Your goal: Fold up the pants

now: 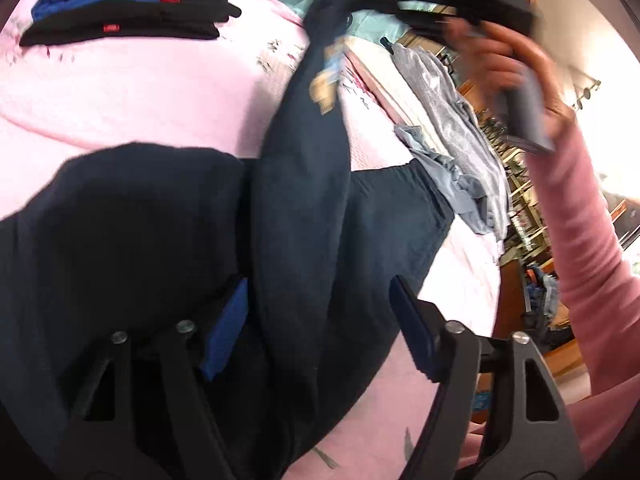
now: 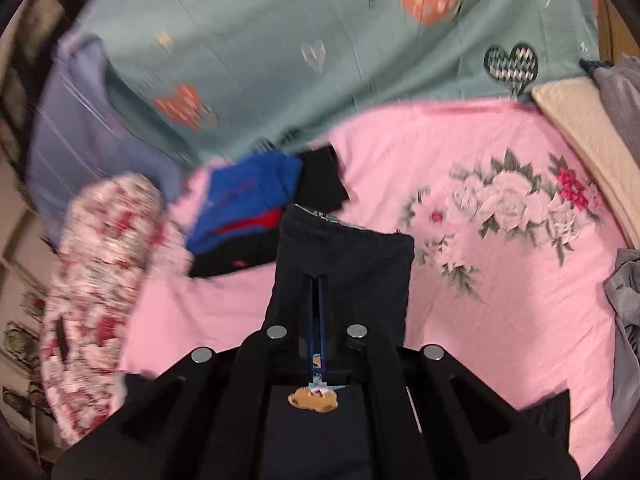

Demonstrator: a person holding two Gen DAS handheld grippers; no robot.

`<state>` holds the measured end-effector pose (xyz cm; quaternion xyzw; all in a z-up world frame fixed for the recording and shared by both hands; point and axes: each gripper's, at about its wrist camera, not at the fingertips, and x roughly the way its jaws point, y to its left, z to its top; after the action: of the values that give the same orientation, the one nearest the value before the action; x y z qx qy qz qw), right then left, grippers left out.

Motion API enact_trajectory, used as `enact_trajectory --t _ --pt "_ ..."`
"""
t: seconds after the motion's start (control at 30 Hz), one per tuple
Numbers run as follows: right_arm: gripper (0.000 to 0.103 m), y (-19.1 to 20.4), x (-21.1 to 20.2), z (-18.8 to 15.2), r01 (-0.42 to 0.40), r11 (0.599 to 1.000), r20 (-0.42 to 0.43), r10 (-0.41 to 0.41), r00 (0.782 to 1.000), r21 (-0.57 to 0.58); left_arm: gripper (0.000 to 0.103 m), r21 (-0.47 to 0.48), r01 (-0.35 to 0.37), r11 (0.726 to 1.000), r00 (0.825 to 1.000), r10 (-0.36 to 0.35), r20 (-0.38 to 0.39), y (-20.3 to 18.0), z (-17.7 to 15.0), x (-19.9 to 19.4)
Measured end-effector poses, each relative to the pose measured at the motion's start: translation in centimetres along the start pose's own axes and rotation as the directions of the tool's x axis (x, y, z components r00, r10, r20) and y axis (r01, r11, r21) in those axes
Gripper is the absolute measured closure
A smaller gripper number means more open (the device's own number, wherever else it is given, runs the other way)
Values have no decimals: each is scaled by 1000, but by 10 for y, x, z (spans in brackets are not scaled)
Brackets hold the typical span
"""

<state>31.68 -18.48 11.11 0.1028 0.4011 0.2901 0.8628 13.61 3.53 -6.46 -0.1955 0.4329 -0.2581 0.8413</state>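
Observation:
Dark navy pants (image 1: pixel 140 220) lie spread on the pink bedsheet (image 1: pixel 120 92). One leg (image 1: pixel 304 168), with a bear patch, rises as a taut strip toward the upper right. There my right gripper (image 1: pixel 460 8), held by a hand in a pink sleeve, pinches it. In the right wrist view the right gripper (image 2: pixel 320 300) is shut on the pants, whose hem (image 2: pixel 348 260) flops forward over the fingertips; the bear patch (image 2: pixel 314 398) sits near the camera. My left gripper (image 1: pixel 320 324) stands open just above the pants, its blue pads (image 1: pixel 226 328) on either side of the lifted leg.
A stack of folded blue, red and black clothes (image 1: pixel 120 4) (image 2: pixel 248 208) rests at the far side of the bed. Grey garments (image 1: pixel 452 120) are heaped at the right edge. A teal heart-print blanket (image 2: pixel 280 60) and a floral pillow (image 2: pixel 100 280) lie beyond.

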Motion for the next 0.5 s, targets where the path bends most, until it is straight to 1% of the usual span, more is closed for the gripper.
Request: enact_trajectory --t 0.03,0.07,0.1,0.13,0.17,0.2,0.23,0.27,0.3,0.33,0.37,0.4,0.43,0.47,0.5 --pt "101 -8 -26 -10 -36 999 46 36 998 10 39 18 -18 1000 1000 18 7 -5 0 -1" --pt "101 -23 -51 -24 -80 996 89 76 993 38 40 39 -22 999 1000 21 15 -10 -1 -2" --pt "101 -45 -74 -44 -128 989 122 118 986 81 42 61 -18 998 1000 17 23 -17 -3 -4" --pt "101 -64 -86 -63 -151 981 138 134 981 119 42 74 -14 997 1000 12 27 -22 -3 -5" --pt "100 -81 -92 -82 -157 976 134 137 981 151 42 92 -8 996 1000 6 31 -28 -5 -6" --pt "96 -104 -96 -109 -123 974 105 105 989 188 42 117 -1 993 999 -3 33 -36 -8 -6" --pt "84 -127 -95 -135 -39 971 61 26 998 237 42 131 2 991 1000 -6 30 -41 -10 -5" --pt "78 -143 -94 -151 11 961 31 -20 999 277 42 155 -4 988 1000 0 24 -48 -13 -3" --pt "75 -164 -92 -173 29 938 -6 -29 1000 345 42 168 -8 986 1000 5 21 -51 -15 -2" --pt "73 -175 -91 -185 0 921 -13 5 1000 389 42 189 -11 982 1000 9 11 -55 -18 1" --pt "71 -184 -91 -196 -64 898 2 71 997 435 42 199 -12 980 1000 13 -3 -58 -20 5" --pt "62 -187 -91 -200 -105 885 21 107 994 453 42 203 -18 979 1000 21 -14 -60 -21 9" --pt "58 -187 -93 -202 -127 876 37 124 992 465 41 203 -29 979 999 34 -21 -60 -22 13" --pt "57 -188 -92 -203 -136 870 48 129 990 473 41 198 -36 980 999 42 -27 -59 -23 17" --pt "57 -191 -88 -201 -106 863 31 105 994 494 41 188 -43 981 998 51 -35 -58 -23 20"
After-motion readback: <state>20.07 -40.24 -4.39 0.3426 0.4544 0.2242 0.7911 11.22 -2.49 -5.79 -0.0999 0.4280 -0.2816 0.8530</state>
